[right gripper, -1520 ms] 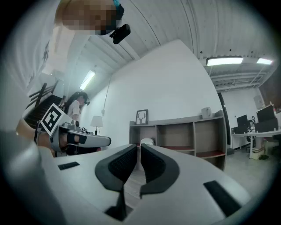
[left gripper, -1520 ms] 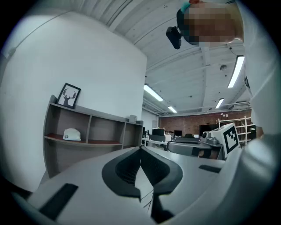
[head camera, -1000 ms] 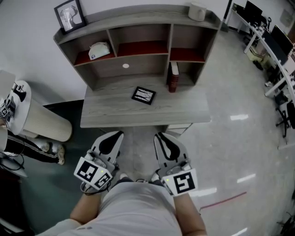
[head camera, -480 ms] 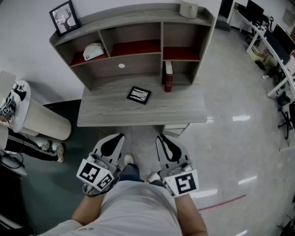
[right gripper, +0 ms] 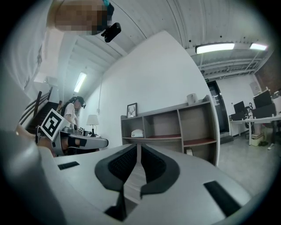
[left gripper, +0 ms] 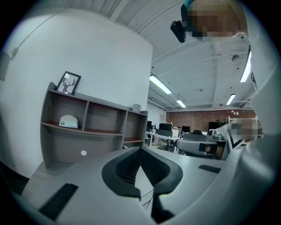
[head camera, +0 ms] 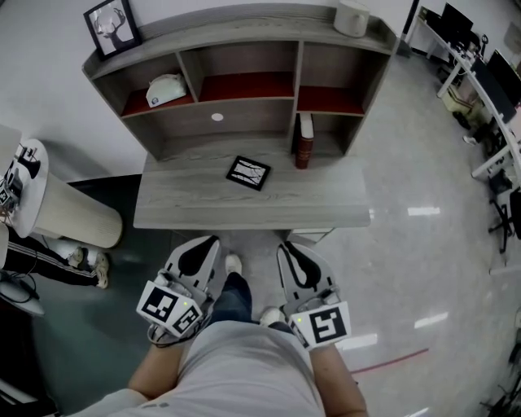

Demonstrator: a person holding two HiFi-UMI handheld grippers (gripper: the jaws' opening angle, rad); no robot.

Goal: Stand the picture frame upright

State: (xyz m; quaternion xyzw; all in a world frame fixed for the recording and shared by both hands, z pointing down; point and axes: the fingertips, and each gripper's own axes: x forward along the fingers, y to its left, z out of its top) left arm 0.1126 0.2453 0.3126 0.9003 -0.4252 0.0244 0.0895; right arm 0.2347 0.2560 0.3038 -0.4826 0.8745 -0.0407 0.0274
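A small black picture frame (head camera: 248, 173) lies flat on the grey desk (head camera: 195, 212), in front of the shelf unit (head camera: 236, 49). Both grippers hang low in front of the person's body, well short of the desk's front edge. The left gripper (head camera: 203, 243) has its jaws together with nothing between them, and in its own view (left gripper: 140, 149) it points toward the shelf. The right gripper (head camera: 286, 247) is likewise shut and empty; its own view (right gripper: 137, 147) also faces the shelf.
A second frame (head camera: 110, 26) stands upright on the shelf top, with a white cylinder (head camera: 352, 18) at the other end. A white cap-like thing (head camera: 164, 89) and a red book (head camera: 305, 138) sit in the shelves. A round white table (head camera: 49, 208) stands at the left, office desks (head camera: 488, 81) at the right.
The head view has shifted a little and the person's foot has stepped forward below the desk edge. Both grippers keep their place and stay shut. The frame has not moved.
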